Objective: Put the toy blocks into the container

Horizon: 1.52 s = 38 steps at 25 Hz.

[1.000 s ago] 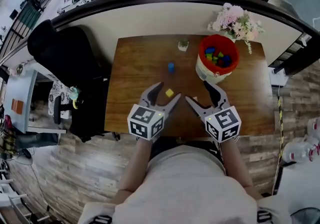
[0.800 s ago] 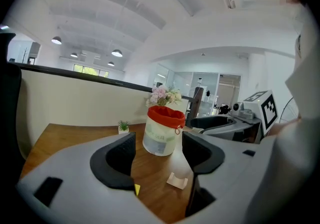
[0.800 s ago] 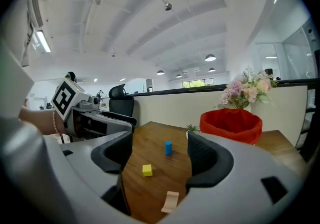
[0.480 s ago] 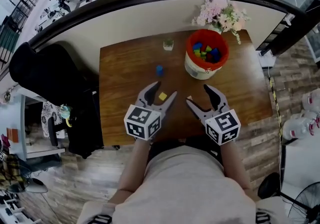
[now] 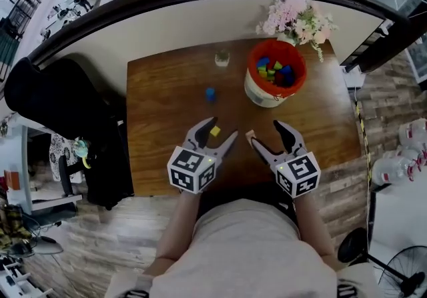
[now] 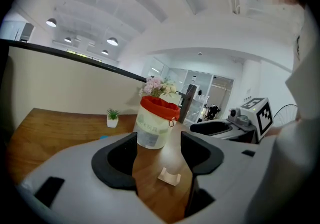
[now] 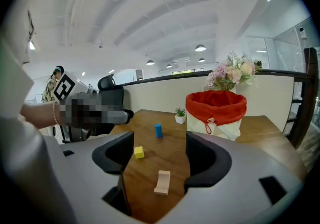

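Both the left gripper [image 5: 224,127] and right gripper [image 5: 264,131] sit lower, jaws just narrowing yet apart, gripping nothing; you seem set for the yellow block [image 5: 215,131].

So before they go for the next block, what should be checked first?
1. Left tool open: ok. Its jaws stand apart, though they have just been closing a little, and grip nothing.
2. Right tool open: ok. Its jaws have also just been closing slightly, and the pads touch nothing.
3. Target lined up: ok. The wooden arch block lies just ahead, in line with the right tool's gap.
4. Other blocks free: ok. The yellow block and blue block sit apart on the table.
5. Container ready: ok. It is upright with an open mouth and blocks inside.
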### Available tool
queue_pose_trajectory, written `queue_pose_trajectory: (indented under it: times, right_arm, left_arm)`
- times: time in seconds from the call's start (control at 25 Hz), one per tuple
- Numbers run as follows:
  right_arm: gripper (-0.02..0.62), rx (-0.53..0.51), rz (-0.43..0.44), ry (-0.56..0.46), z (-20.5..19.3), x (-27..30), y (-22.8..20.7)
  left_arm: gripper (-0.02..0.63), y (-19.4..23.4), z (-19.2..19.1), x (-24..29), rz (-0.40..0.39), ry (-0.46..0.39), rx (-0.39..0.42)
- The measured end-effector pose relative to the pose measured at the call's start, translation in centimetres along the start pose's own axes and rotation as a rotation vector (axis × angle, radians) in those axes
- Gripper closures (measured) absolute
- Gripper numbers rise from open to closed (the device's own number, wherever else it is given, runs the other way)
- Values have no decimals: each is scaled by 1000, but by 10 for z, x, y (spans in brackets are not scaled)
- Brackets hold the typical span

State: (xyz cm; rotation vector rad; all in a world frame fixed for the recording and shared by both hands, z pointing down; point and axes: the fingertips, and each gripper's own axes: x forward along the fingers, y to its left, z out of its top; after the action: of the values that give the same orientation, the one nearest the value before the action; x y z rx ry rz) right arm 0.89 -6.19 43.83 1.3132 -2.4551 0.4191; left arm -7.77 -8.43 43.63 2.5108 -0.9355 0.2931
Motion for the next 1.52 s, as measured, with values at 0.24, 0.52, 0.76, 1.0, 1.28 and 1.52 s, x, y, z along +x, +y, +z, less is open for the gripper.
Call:
queue_pose_trajectory:
  times: [0.24, 0.52, 0.76, 1.0, 1.28, 1.52]
  right_arm:
    - [273, -30, 22, 58, -6, 6, -8]
    - [290, -38, 33, 108, -20, 14, -14]
    - [299, -39, 84, 184, -47, 22, -8]
    - [308, -33, 125, 260, -76, 21, -1]
    - [327, -15, 142, 342, -112, 25, 0]
    - [339, -7, 137, 405, -139, 36, 2]
  left_arm:
    - [334, 5, -14, 4, 17, 32, -26]
    - [334, 9, -36, 8, 23, 75, -76]
    - [334, 14, -53, 11, 40, 106, -93]
    - [334, 7, -81, 11, 36, 174, -103]
    - [334, -2, -112, 19, 28, 254, -77]
    - [334, -11, -129, 22, -1, 299, -87]
